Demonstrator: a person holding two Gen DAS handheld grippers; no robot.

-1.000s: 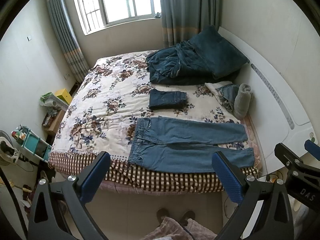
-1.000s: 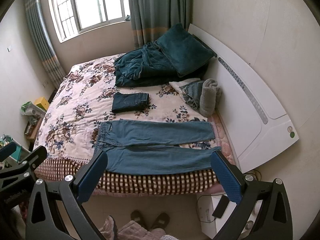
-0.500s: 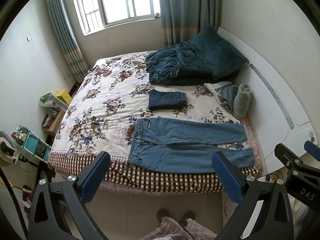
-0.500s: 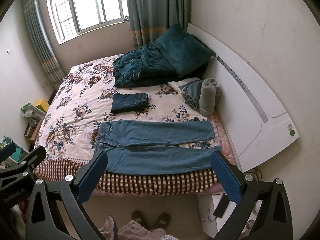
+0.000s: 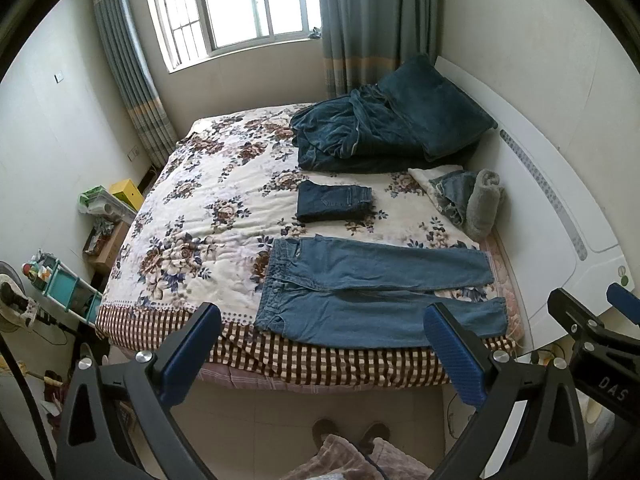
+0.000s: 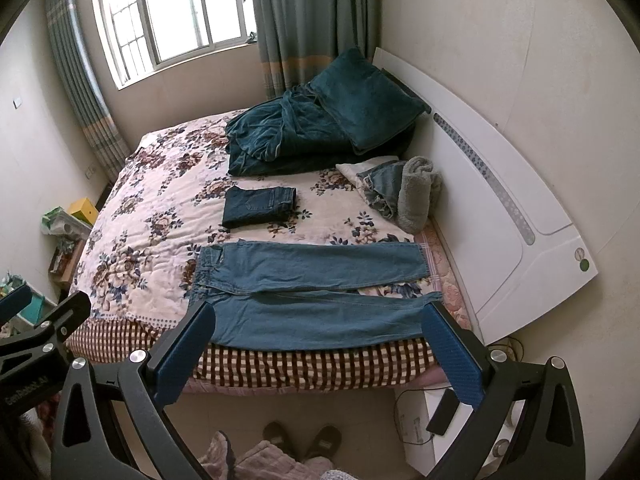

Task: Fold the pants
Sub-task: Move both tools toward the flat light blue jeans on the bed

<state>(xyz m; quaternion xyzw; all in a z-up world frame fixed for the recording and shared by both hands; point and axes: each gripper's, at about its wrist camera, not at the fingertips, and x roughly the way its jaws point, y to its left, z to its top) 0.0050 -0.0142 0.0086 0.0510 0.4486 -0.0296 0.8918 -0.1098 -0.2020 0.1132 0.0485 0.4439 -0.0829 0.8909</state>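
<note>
Both pairs of tongs hang over the floor short of the bed, the left tongs (image 5: 320, 354) and right tongs (image 6: 318, 354) each spread wide with nothing between their blue pads. Beyond them, light-blue denim pants (image 5: 372, 288) lie flat along the near edge of the floral quilted bed (image 5: 200, 220), long axis parallel to that edge, waistband left, hems right toward the white headboard (image 6: 500, 208). The legs are slightly parted. A folded dark-blue denim garment (image 6: 260, 206) sits just behind, apart from the pants. Open quilt stretches left of the waistband; a teal blanket pile (image 5: 360, 136) fills the far corner.
</note>
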